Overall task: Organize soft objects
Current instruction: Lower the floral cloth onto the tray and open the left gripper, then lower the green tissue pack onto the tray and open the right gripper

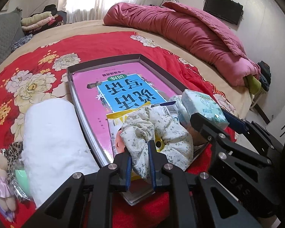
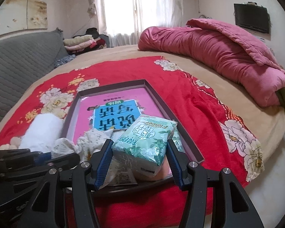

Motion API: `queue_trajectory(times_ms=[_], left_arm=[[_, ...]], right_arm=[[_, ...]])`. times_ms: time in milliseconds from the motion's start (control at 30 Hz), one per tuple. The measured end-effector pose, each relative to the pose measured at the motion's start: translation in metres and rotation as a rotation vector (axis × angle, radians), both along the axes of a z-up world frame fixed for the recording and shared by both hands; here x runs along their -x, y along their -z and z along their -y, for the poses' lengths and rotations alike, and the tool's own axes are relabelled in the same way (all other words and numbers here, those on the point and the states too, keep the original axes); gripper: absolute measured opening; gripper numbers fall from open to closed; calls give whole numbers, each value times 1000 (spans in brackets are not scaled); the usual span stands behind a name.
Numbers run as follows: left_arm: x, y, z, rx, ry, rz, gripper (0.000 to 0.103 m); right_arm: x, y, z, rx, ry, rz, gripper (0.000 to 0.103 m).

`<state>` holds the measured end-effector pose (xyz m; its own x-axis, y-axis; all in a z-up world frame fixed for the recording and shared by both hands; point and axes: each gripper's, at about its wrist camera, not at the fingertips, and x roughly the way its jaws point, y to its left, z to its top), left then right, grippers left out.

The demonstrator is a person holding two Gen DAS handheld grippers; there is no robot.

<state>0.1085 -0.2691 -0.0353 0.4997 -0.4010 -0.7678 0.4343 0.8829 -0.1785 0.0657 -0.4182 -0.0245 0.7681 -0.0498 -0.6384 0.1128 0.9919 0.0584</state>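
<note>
fingers (image 1: 153,163) pinch floral scrunchie (image 1: 161,133); right gripper (image 2: 140,163) holds tissue pack (image 2: 144,142)

place: home bedroom | shown by: bed (image 2: 190,70) — pink quilt (image 2: 218,53) — curtained window (image 2: 119,9) — wall TV (image 2: 251,18)

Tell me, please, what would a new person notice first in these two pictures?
First, the red flowered blanket spread over the bed, with a shallow box on it that holds a pink book. Next, the two black claws over the box's near end: the left claw pinches a floral cloth, and the right claw has a green tissue pack between its fingers. Behind lies a rolled pink quilt.
</note>
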Motion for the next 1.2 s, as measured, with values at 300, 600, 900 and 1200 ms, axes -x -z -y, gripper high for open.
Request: queue_trajectory(times_ms=[300,600,900,1200], left_arm=[[1,1,1,-16,4,4,16],[2,0,1,-1,13,-6,23],[4,-7,-7,32,3,-4,45],[-4,-11,-20,43,-49,5,48]], right_arm=[[-17,14,5,8,20,-28,60],[-22,20,3,26,25,-33,60],[-29,28,2,56,29,-39,60],[-25,23,8,7,25,-24,62]])
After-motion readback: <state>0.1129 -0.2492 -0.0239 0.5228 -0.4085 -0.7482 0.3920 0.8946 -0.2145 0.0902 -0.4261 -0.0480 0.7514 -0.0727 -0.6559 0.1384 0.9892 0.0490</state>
